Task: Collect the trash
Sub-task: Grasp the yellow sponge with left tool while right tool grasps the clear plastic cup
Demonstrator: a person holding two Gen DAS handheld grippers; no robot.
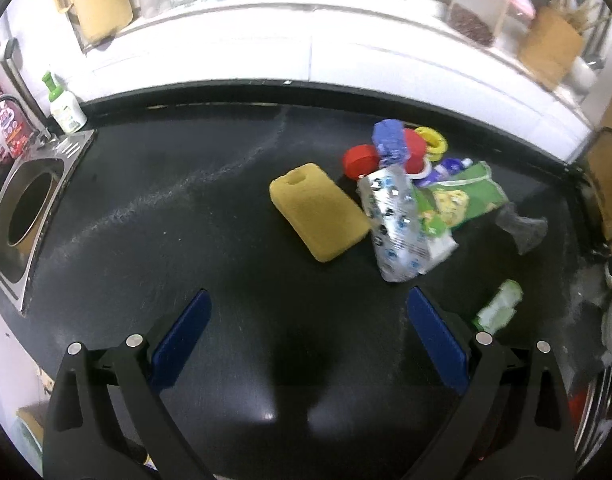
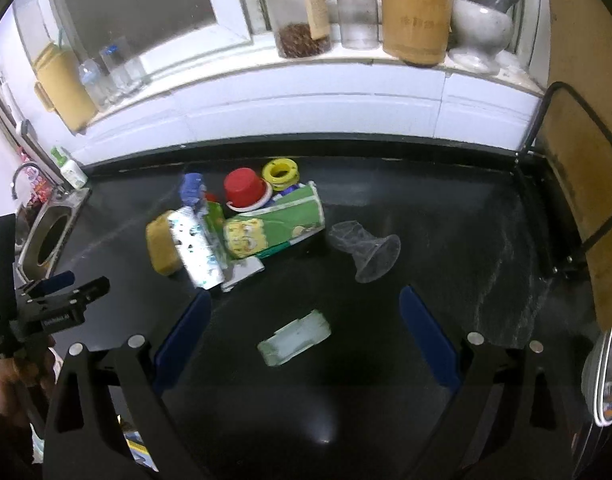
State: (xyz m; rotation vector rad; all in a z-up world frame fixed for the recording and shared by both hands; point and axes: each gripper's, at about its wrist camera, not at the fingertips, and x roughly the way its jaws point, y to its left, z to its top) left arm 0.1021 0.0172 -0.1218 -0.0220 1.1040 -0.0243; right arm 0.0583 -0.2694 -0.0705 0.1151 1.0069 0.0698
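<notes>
Right gripper (image 2: 302, 320), jaws wide and empty, frames the flat wrapper (image 2: 294, 343) at lower centre; closing too high would likely skate over it.

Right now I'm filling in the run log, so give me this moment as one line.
left gripper: open, empty | right gripper: open, over small pale wrapper | trash pile: untouched on black counter | collected: none visible

text: none legible | green carton (image 2: 274, 224): cartoon print only, lettering blurred
</notes>
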